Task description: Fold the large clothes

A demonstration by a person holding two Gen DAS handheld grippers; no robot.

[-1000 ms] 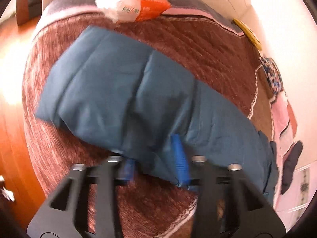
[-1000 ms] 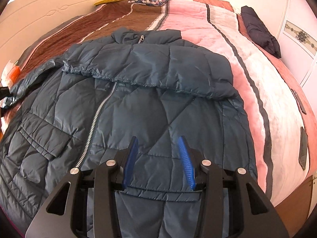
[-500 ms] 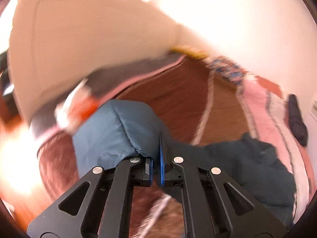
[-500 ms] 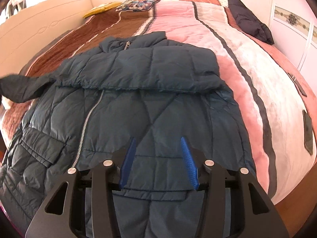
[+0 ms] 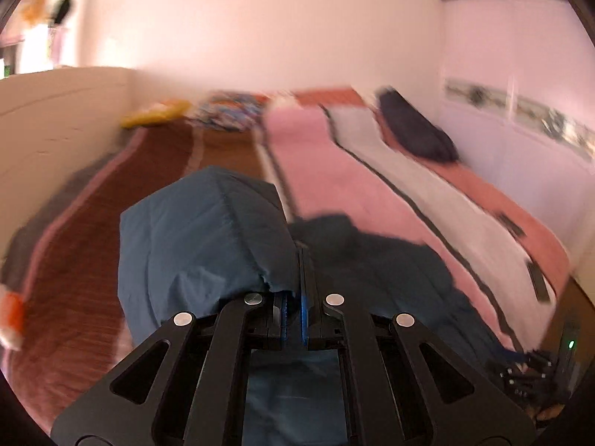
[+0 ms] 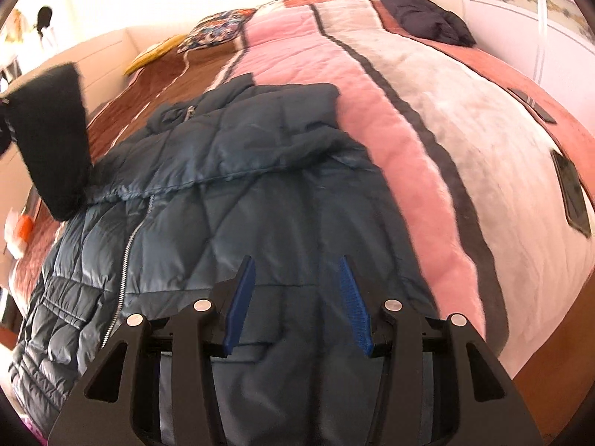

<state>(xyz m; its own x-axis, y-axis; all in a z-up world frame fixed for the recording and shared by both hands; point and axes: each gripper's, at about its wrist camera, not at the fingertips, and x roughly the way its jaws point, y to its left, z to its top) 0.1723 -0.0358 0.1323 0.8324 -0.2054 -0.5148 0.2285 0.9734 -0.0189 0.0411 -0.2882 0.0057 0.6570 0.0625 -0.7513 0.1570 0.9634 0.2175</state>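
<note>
Jacket (image 6: 260,193), big quilted navy one, sprawls zipper-up across the striped bedspread (image 6: 427,119), right under the right gripper (image 6: 297,304), whose blue jaws stand spread with nothing between them. Left gripper (image 5: 293,282) is clamped tight on the sleeve (image 5: 200,238), which bunches up raised above the bed.

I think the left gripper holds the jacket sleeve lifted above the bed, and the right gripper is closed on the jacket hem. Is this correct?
Not quite. The right gripper is open above the jacket, gripping nothing, as the right wrist view shows. The left gripper does hold the sleeve lifted.
</note>
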